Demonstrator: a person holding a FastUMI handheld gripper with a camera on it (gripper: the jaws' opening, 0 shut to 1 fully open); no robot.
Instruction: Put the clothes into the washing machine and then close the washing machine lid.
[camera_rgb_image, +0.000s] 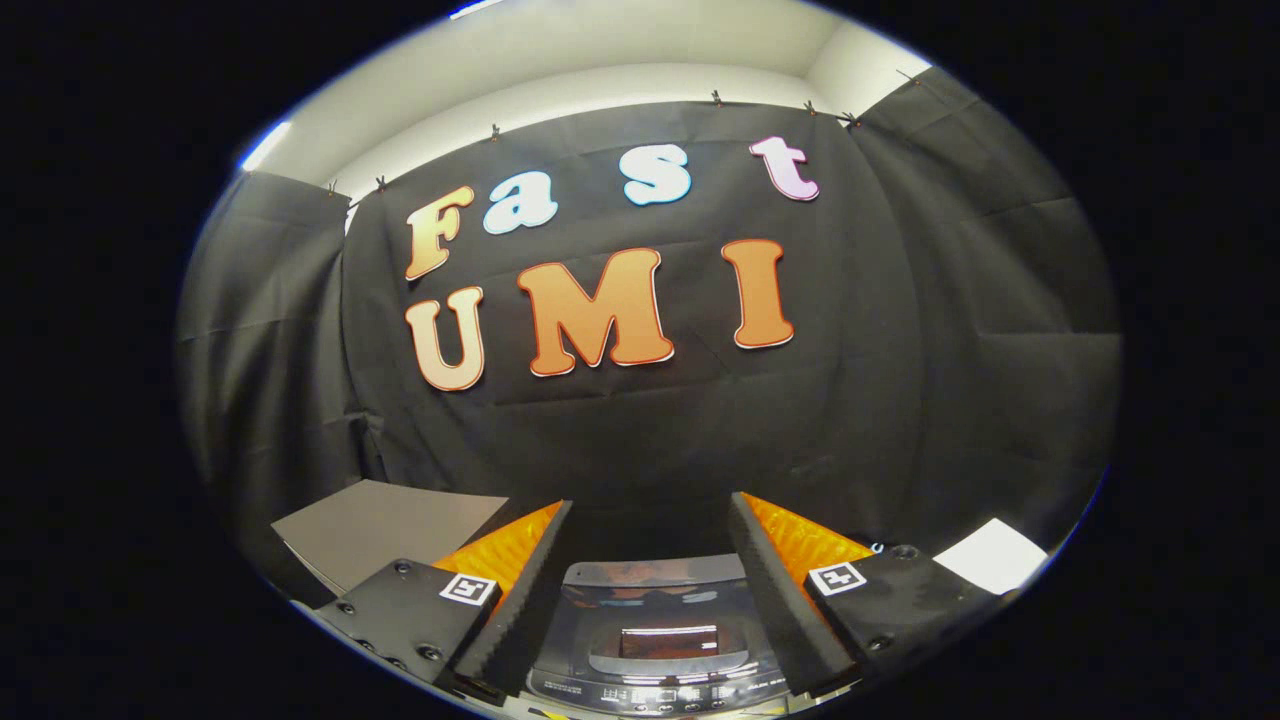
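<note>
Black cloth booth wall takes most of the gripper view, hung from small clips along its top edge, creased in big panels. Above it a pale ceiling/upper wall w/ a bright light strip at far left.

Next down in size: dark grey top-load washing machine, sitting low betw the two fingers and a bit beyond them. Glossy lid w/ a window panel in the middle; lid looks down/flat, reflections on it. Control panel strip w/ small white markings runs along the near edge. Can't see inside the tub from here.

Flat grey board lies left of the machine, beyond the left finger. Small white sheet/card lies on the right, just past the right finger body.

Gripper: fingers spread wide apart, nothing betw them, not touching anything. Tips hover above the washer lid, clear gap to it. Each finger body carries a small square black-and-white marker tag.

Clothes: no garment visible anywhere around the machine or the fingers; can't tell if it's under the lid.
</note>
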